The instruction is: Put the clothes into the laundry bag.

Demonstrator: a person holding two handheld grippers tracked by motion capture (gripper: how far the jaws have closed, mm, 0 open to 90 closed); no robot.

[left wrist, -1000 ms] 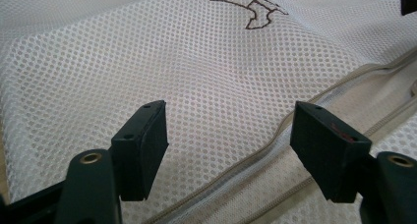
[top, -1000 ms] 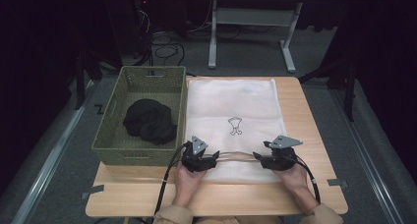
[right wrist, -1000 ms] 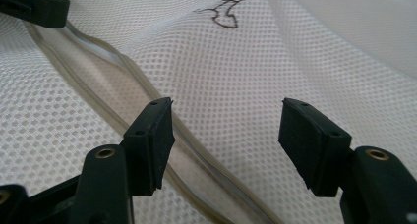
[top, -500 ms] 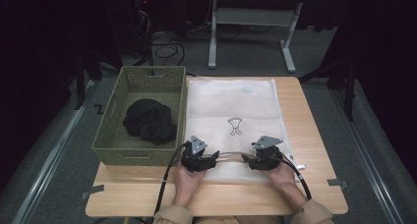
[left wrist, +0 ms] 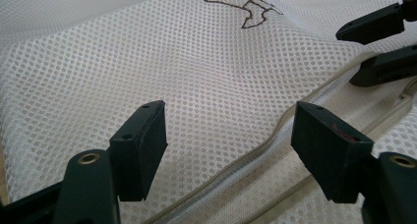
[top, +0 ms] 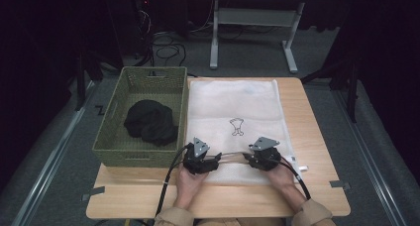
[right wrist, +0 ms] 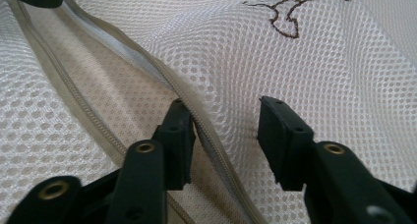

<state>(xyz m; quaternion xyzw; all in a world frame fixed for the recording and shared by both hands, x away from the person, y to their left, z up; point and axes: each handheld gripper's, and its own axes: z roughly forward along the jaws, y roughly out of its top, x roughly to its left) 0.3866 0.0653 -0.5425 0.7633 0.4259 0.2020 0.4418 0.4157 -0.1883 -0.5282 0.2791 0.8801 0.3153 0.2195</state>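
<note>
A white mesh laundry bag (top: 233, 99) with a small embroidered figure (top: 237, 127) lies flat on the wooden table (top: 317, 191). Its zipper (left wrist: 275, 135) runs along the near edge and is parted. My left gripper (top: 219, 159) rests low at that edge. In the left gripper view its jaws (left wrist: 233, 145) stand apart over the mesh and press on nothing. My right gripper (top: 246, 159) faces it a short way off. Its jaws (right wrist: 226, 135) have just been closing and straddle the raised zipper lip (right wrist: 196, 111), with the pads still apart.
A green woven basket (top: 148, 76) stands left of the bag and holds a black garment (top: 151, 122). Cables trail from both grippers toward the near table edge. Tape marks sit at the table's front corners. A metal frame stands on the floor beyond the table.
My right gripper has slid left along the bag's near edge toward the left gripper. My left gripper has stayed put.
</note>
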